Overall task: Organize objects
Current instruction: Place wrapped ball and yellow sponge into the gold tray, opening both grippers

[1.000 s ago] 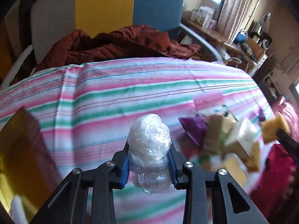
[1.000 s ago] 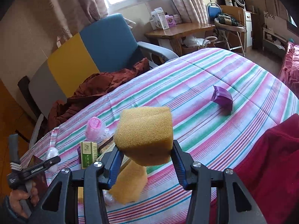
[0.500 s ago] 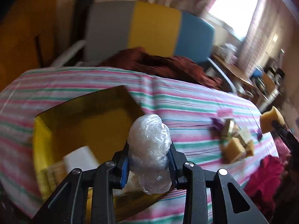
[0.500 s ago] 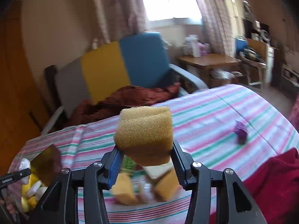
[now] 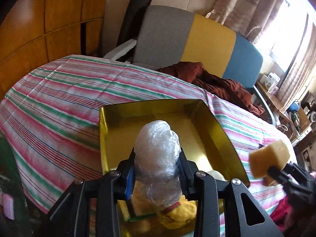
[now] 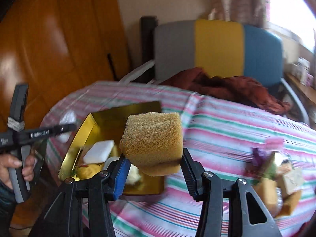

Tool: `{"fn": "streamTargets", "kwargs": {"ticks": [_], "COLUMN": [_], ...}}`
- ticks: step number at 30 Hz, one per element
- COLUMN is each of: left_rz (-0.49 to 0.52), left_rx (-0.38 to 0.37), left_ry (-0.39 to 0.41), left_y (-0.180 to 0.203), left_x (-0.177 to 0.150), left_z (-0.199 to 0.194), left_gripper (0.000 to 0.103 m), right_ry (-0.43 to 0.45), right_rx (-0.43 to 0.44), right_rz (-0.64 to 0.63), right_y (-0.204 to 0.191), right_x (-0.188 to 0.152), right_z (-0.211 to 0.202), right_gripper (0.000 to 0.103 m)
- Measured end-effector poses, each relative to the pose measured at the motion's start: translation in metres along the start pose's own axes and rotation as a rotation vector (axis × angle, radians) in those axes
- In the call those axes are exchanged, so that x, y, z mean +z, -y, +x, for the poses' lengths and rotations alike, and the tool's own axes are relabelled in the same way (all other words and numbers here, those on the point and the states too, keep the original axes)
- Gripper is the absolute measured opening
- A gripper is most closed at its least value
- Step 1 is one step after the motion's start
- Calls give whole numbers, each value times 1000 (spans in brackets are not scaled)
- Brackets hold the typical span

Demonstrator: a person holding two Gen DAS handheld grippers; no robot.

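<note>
Both grippers swung over from the far-right pile to the gold tray [image 5: 110, 122]. Left gripper [image 5: 157, 174] clamped on a plastic-wrapped bundle [image 5: 158, 150] above the tray; right gripper [image 6: 153, 169] pinching a sponge [image 6: 152, 138] near it. Ready for dropping in.

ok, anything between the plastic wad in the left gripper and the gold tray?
Nothing visible. The left gripper holds the plastic wad right over the open gold tray. The tray's far half is bare; a white block and yellow items lie in its near end. The right gripper with its sponge is off to the side.
</note>
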State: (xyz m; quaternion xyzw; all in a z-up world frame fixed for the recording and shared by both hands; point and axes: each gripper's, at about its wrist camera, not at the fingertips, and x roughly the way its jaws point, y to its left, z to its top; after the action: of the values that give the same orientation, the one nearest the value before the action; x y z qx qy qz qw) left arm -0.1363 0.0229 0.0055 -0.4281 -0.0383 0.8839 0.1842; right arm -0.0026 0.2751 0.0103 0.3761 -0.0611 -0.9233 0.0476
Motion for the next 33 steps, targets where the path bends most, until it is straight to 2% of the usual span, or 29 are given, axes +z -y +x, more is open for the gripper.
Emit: {"fn": "streamTargets", "kwargs": {"ticks": [3, 5, 8, 12, 14, 17, 18, 25, 33], "left_rz": [-5, -29, -54, -75, -82, -80, -74, -28, 50], "left_rx": [15, 26, 1, -22, -24, -13, -5, 38, 74], "left_ry": [-5, -17, -27, -53, -57, -46, -39, -2, 16], "left_y": [-7, -14, -18, -17, -15, -11, -9, 6, 31], "left_x": [1, -3, -15, -33, -39, -48, -51, -65, -75], "left_z": [9, 13, 15, 15, 13, 6, 3, -9, -20], "left_gripper": [45, 59, 63, 65, 68, 72, 73, 79, 84], "right_ry": [-66, -132, -208, -278, -302, -278, -268, -183, -99], "right_rx": [-27, -64, -96, -80, -40, -38, -32, -30, -91], "right_rz": [-12, -13, -30, -60, -45, -41, -35, 26, 36], "right_y": [-12, -17, -20, -26, -25, -23, -21, -12, -11], "right_x": [1, -3, -14, -29, -33, -36, -37, -44, -44], "right_z": [27, 48, 68, 83, 83, 75, 71, 36, 15], "right_gripper": [50, 50, 50, 53, 56, 75, 78, 78, 80]}}
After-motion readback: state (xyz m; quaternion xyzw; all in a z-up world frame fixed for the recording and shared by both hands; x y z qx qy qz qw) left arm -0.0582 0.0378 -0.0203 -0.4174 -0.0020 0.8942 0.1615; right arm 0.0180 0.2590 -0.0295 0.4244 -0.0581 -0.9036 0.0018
